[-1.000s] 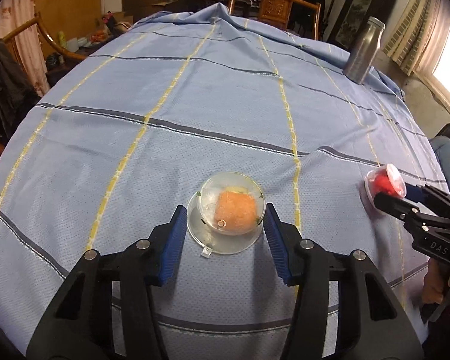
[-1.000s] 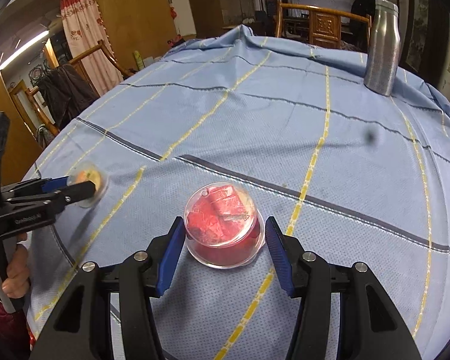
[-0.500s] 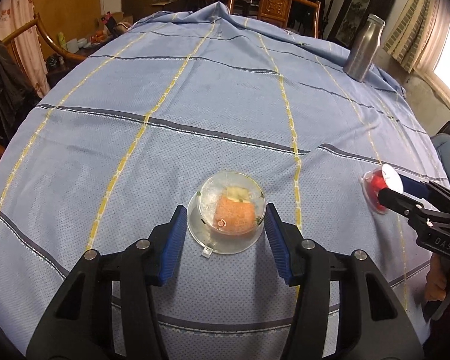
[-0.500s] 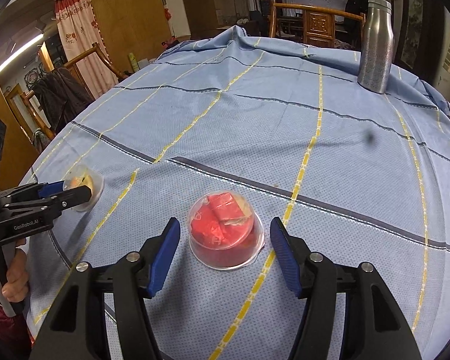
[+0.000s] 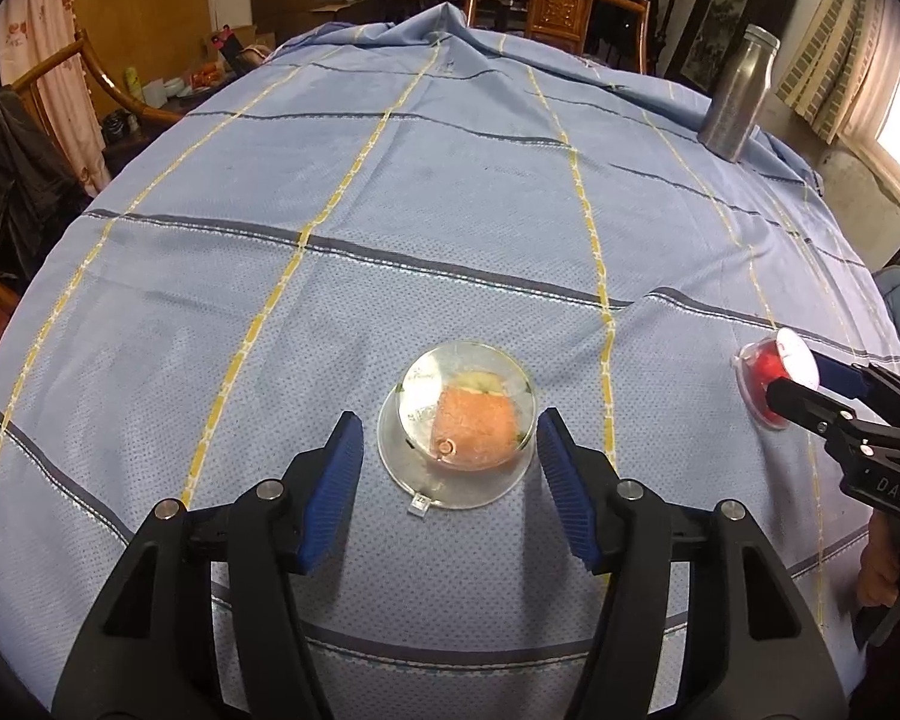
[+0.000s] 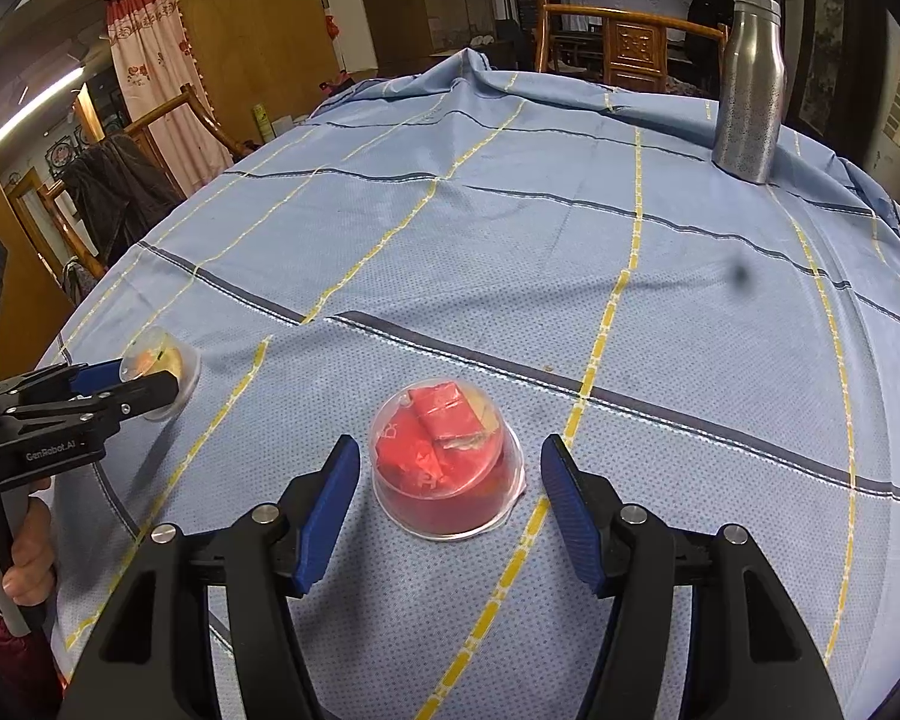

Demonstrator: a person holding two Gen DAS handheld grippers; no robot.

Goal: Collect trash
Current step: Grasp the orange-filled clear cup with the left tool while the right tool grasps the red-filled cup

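The left gripper stands with its blue-padded jaws spread wide and touching nothing; between the fingertips, slightly forward of them and clear of both pads, sits the clear cup with orange scraps, upside down so its wide rim lies flat on the blue striped tablecloth and its round base points up at the camera; being round, it shows no long axis, though the orange lump inside leans toward the right pad; a small white tag pokes out from the rim on the near side. The right gripper is likewise spread apart, gripping nothing; the clear cup with red wrappers sits inverted between its fingertips, base upward, rim down on the tablecloth, a gap on either side, a little nearer the left pad; the red folded wrapper inside runs diagonally away to the right. In the left wrist view the red cup lies well to the right of the orange cup. Farther off, well beyond both cups near the far right edge of the tablecloth, a steel bottle stands upright; behind the tablecloth's bunched far end stands a carved wooden chair.
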